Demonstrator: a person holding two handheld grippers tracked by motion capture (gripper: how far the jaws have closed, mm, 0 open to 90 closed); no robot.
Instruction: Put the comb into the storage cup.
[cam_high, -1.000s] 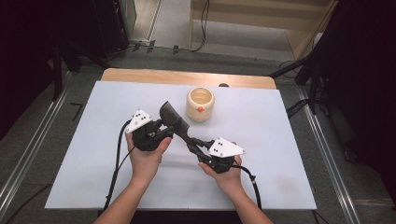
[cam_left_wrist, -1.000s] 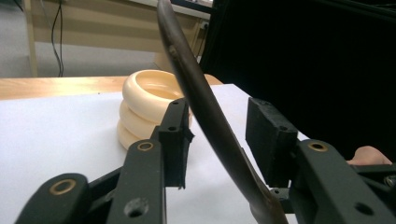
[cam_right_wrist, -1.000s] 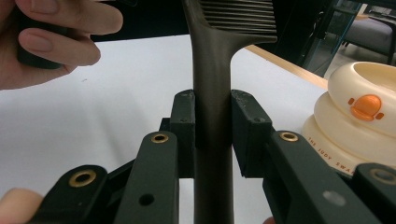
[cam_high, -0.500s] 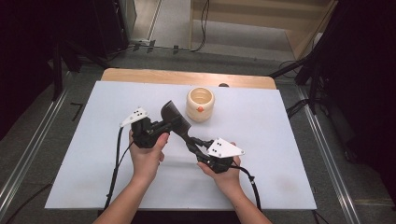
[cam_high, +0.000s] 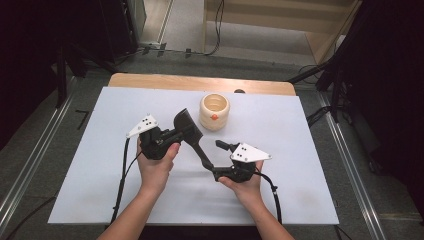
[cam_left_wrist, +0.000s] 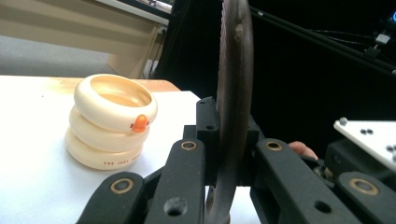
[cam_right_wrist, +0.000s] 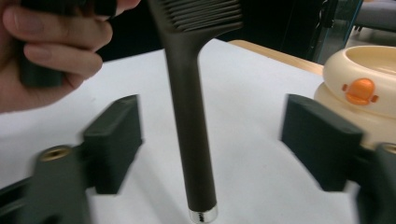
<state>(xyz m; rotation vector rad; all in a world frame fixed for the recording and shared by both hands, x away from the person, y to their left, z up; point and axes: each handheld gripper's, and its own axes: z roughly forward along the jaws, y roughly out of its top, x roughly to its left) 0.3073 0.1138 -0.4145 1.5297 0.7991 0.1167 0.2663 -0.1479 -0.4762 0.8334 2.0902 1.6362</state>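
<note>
Spatula (cam_high: 192, 135) head sits clamped between the left gripper (cam_left_wrist: 219, 154) jaws. Right gripper (cam_right_wrist: 229, 140) jaws stand wide apart — handle between them, untouched — cream holder (cam_right_wrist: 359, 98) just beyond.

Stacked-ring cup (cam_high: 214, 111) on desk (cam_high: 310, 150), toward far edge, near middle. Spatula (cam_high: 192, 137) before cup, slightly left, between left tongs (cam_high: 172, 136) and right tongs (cam_high: 220, 160); probably lifted off desk.
</note>
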